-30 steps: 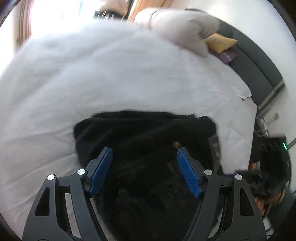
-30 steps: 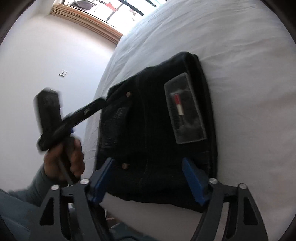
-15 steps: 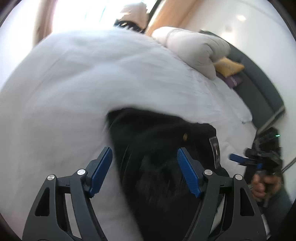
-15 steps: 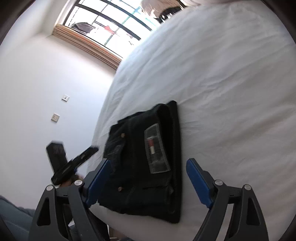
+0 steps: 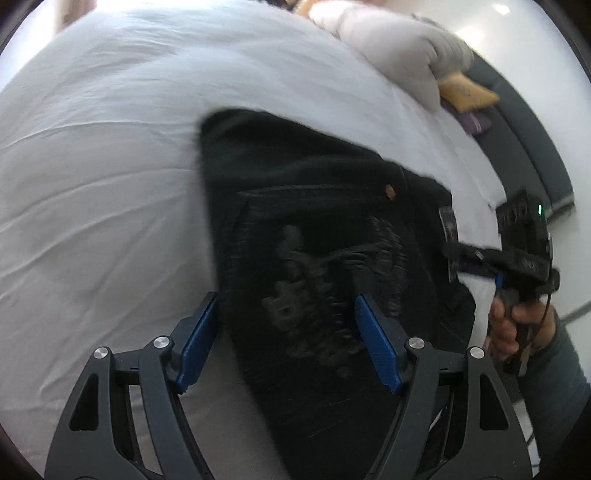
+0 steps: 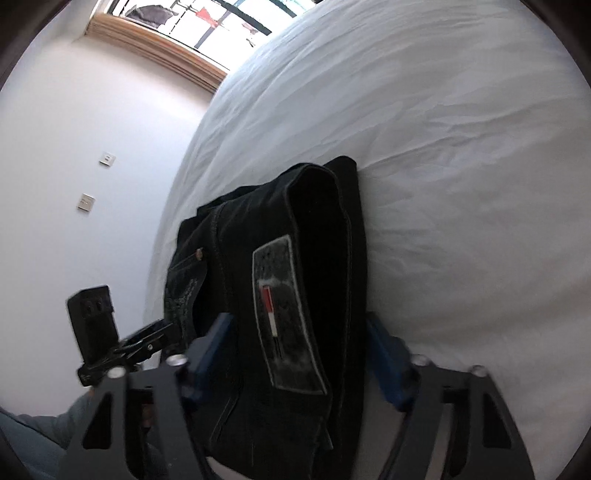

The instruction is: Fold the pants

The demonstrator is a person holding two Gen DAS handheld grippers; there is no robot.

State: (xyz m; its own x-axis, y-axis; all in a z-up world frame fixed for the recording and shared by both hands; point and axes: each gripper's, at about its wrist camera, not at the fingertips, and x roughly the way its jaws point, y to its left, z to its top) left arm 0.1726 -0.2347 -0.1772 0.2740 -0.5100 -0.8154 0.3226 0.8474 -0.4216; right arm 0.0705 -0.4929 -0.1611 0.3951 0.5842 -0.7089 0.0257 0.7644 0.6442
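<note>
The black folded pants (image 5: pixel 314 221) lie on the white bed (image 5: pixel 110 147), with a grey label patch (image 6: pixel 280 317) on top. My left gripper (image 5: pixel 286 332) hovers over their near end, its jaws closing with dark cloth showing between the blue pads, which do not press on it. My right gripper (image 6: pixel 299 350) is at the waistband end with its jaws closing; the label side of the pants (image 6: pixel 317 229) lies between the pads, not pinched. The right gripper (image 5: pixel 448 254), held by a hand (image 5: pixel 506 325), shows at the pants' right edge. The left gripper (image 6: pixel 162 328) shows at the lower left.
White sheet (image 6: pixel 461 147) spreads around the pants. A pale pillow (image 5: pixel 399 55), a yellow cushion (image 5: pixel 467 94) and a dark headboard (image 5: pixel 528 140) are at the far right. A white wall with sockets (image 6: pixel 107 158) and a window (image 6: pixel 221 22) border the bed.
Both grippers have dropped closer to the pants. The right jaws have narrowed around the label side. The right gripper and its hand have come in at the pants' right edge.
</note>
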